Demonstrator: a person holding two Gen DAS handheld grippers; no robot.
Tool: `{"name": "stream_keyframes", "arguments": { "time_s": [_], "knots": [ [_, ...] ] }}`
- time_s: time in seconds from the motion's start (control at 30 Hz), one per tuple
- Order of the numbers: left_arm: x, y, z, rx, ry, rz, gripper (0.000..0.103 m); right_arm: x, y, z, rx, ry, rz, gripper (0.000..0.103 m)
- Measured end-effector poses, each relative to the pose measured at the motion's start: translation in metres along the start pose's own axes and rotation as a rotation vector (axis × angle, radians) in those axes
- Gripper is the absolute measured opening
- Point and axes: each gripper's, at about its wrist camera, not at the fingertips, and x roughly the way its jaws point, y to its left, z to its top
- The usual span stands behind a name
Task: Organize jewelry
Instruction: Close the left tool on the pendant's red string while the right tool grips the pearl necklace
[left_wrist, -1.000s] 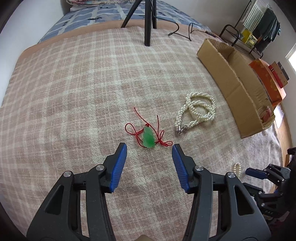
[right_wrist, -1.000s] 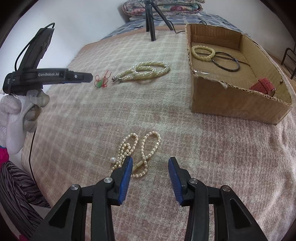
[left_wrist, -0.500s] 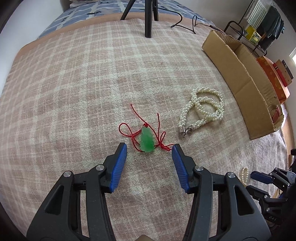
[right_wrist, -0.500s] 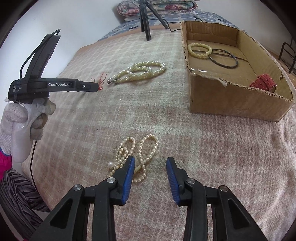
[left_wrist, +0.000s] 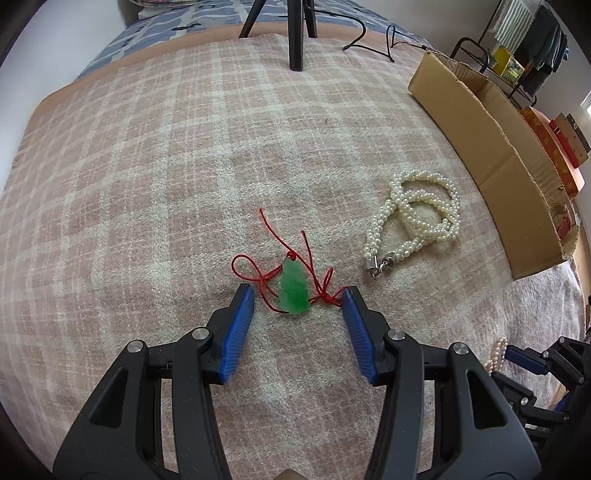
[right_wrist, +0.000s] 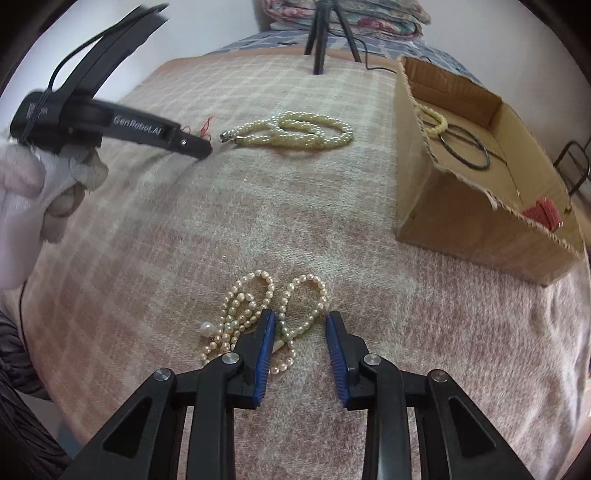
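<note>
Green pendant (left_wrist: 293, 288) on red cord lying on the plaid blanket (left_wrist: 147, 184) between the left gripper (left_wrist: 297, 301)'s parted fingers, untouched, right gripper (right_wrist: 300, 325)'s fingers having just been narrowing around a loose pearl strand (right_wrist: 295, 314), braided pearl necklace (right_wrist: 295, 129) and cardboard box (right_wrist: 461, 218) sitting beyond.

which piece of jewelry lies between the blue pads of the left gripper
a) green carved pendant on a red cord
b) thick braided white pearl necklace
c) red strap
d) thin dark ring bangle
a, the green carved pendant on a red cord lies on the pink plaid blanket between the open pads of the left gripper, while the thick braided white pearl necklace lies off to its right.
</note>
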Motion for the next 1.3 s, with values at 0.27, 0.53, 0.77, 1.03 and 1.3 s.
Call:
{"name": "stream_keyframes", "arguments": {
  "time_s": [0.27, 0.53, 0.77, 1.03, 1.3],
  "knots": [
    [0.001, 0.004, 0.001, -0.002, -0.009, 0.021, 0.03, -0.002, -0.006, -0.001, -0.009, -0.006, 0.002, 0.012],
    [-0.003, 0.005, -0.001, -0.009, -0.018, 0.035, 0.017, -0.003, -0.005, -0.002, -0.017, -0.017, 0.004, 0.004],
    [-0.008, 0.008, -0.003, -0.027, -0.025, 0.041, 0.016, -0.01, -0.008, -0.002, 0.002, -0.035, 0.022, 0.002],
    [-0.018, 0.017, -0.004, -0.064, -0.048, 0.037, 0.016, -0.024, -0.013, 0.005, 0.03, -0.082, 0.046, 0.001],
    [-0.039, 0.016, -0.001, -0.075, -0.091, 0.009, 0.016, -0.048, -0.012, 0.015, 0.045, -0.151, 0.073, 0.001]
  ]
}}
